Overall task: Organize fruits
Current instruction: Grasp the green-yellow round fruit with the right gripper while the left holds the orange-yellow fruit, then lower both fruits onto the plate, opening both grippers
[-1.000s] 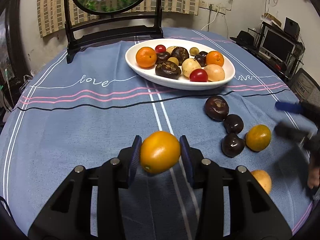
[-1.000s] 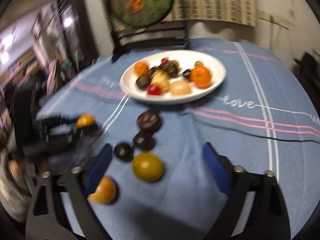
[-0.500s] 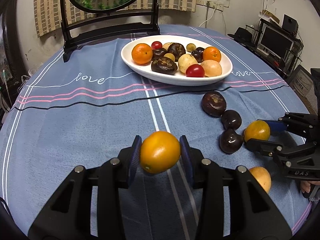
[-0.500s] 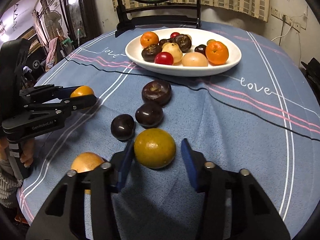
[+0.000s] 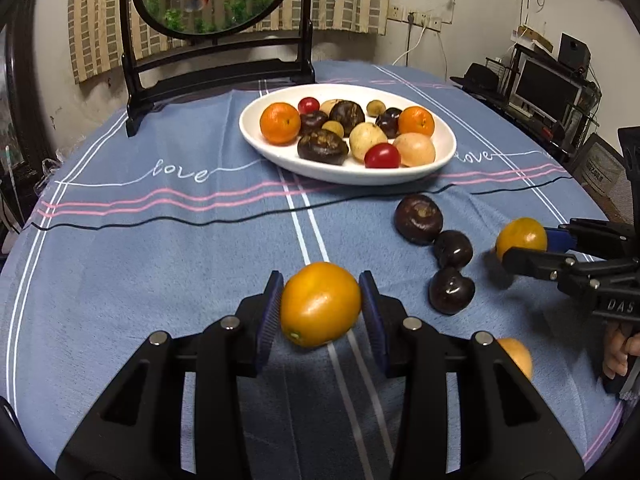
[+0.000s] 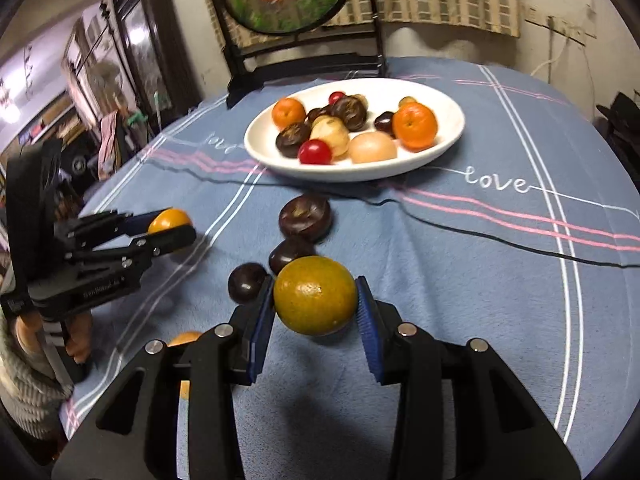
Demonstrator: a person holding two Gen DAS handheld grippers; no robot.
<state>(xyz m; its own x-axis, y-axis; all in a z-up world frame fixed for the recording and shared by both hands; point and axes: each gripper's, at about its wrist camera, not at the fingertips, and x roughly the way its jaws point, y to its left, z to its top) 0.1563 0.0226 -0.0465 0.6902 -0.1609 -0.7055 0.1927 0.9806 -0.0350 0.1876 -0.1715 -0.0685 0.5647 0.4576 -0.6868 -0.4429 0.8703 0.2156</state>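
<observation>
Left wrist view showed the left gripper (image 5: 321, 305) clamped on one orange fruit (image 5: 320, 304) above the cloth (image 5: 120, 264). To its right, the right gripper (image 6: 316, 302) had a greenish-yellow fruit (image 6: 315, 295) between its closing jaws, pads touching it, beside three dark fruits (image 5: 451, 289) and one pale orange fruit (image 5: 516, 356) lying loose. Farthest, the white plate (image 5: 444, 160) held about twelve: two oranges, two red, several dark and pale ones.

we count one white plate (image 5: 446, 158), two tangerines (image 5: 280, 123) (image 5: 416, 121), two red tomatoes (image 5: 382, 156) (image 5: 309, 105), two yellow citrus (image 5: 320, 304) (image 5: 520, 236), three dark fruits (image 5: 418, 224) (image 5: 453, 249) (image 5: 452, 290) on the cloth (image 5: 160, 260) (plated ones uncounted).
</observation>
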